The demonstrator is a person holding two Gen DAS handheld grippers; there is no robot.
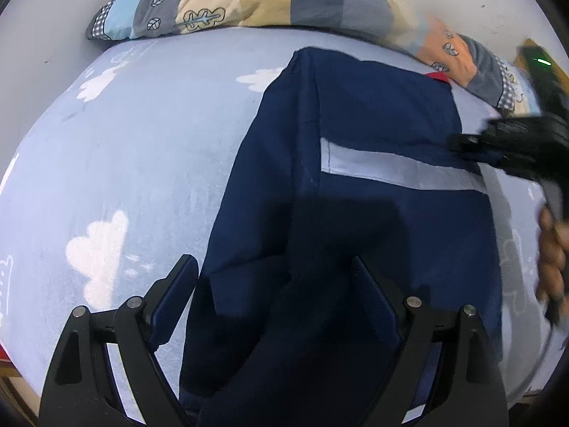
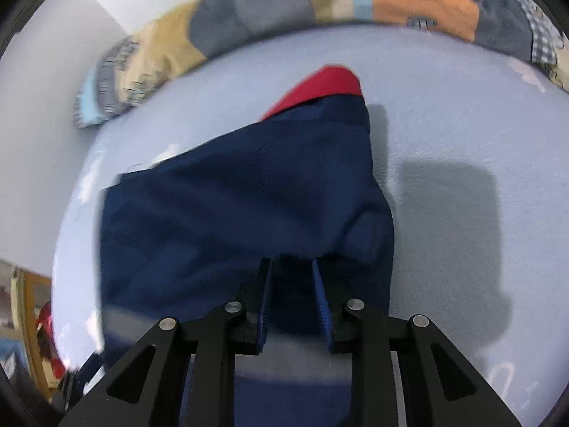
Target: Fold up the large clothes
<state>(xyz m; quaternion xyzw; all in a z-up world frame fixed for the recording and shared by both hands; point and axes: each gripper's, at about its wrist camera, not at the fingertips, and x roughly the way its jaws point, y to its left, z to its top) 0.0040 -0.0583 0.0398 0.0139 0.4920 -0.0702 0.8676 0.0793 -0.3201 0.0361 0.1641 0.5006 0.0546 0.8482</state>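
A large navy garment (image 1: 355, 185) with a pale grey band and a red collar edge (image 1: 438, 77) lies partly folded on the bed. My left gripper (image 1: 274, 267) is open above its near end, with the cloth under and between the fingers. My right gripper (image 2: 291, 267) is shut on a raised fold of the navy garment (image 2: 231, 213); its red edge (image 2: 320, 85) shows at the far end. The right gripper also shows in the left wrist view (image 1: 498, 142), at the garment's right edge.
The bed has a light blue sheet with white clouds (image 1: 106, 178). A patchwork pillow (image 1: 249, 3) lies along the wall at the far side, also in the right wrist view (image 2: 355, 0). A wooden edge (image 2: 28, 302) shows at the far left.
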